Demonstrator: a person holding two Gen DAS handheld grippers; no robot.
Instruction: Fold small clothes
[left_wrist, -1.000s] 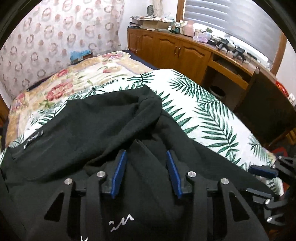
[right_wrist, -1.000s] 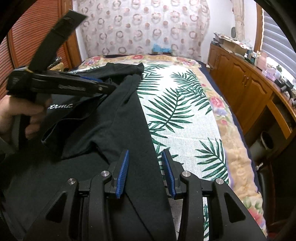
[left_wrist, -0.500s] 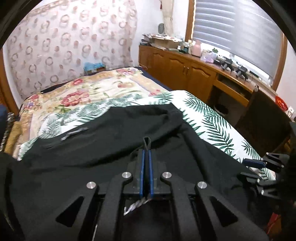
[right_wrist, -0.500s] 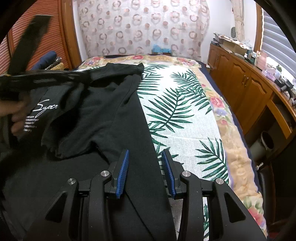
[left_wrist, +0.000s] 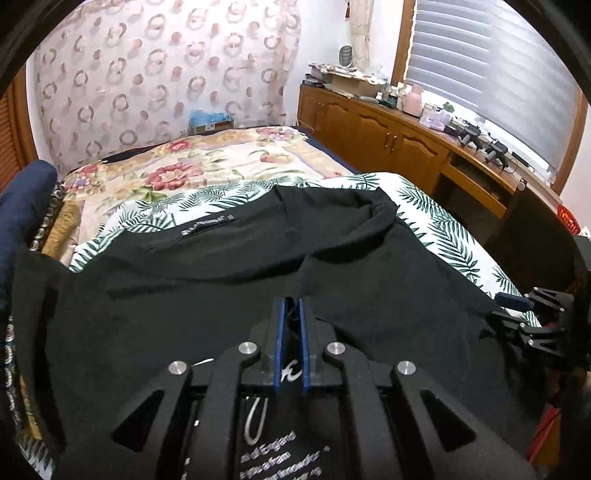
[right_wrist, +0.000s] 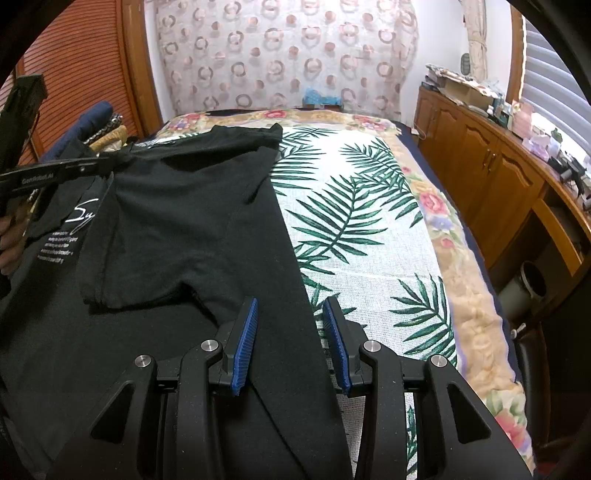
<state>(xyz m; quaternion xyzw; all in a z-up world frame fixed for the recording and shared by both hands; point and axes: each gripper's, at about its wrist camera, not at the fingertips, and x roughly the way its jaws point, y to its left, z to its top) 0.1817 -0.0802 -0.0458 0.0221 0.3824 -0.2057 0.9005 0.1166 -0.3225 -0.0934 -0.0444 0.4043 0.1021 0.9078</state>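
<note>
A black T-shirt (right_wrist: 192, 221) with white print lies along the left side of the palm-leaf bed cover (right_wrist: 369, 221). One part is folded over across its middle. My left gripper (left_wrist: 291, 301) is shut on a pinched ridge of the shirt's fabric (left_wrist: 184, 302), lifted a little off the bed. The right wrist view shows this left gripper (right_wrist: 55, 173) at the far left with a person's hand (right_wrist: 7, 240) on its handle. My right gripper (right_wrist: 290, 306) stands open just above the shirt's right edge with nothing gripped. Its blue pad (left_wrist: 513, 301) also shows low on the right of the left wrist view.
A floral quilt (left_wrist: 166, 177) covers the far end of the bed. Wooden cabinets (right_wrist: 498, 177) with cluttered tops run along the right, with a dark bin (right_wrist: 532, 284) below. A navy cloth pile (left_wrist: 22, 206) sits at the bed's left edge. A dark chair (left_wrist: 535, 236) stands nearby.
My left gripper closed on a fold of the shirt and drew it leftward and slightly up, uncovering the white print. The right gripper stayed still and open.
</note>
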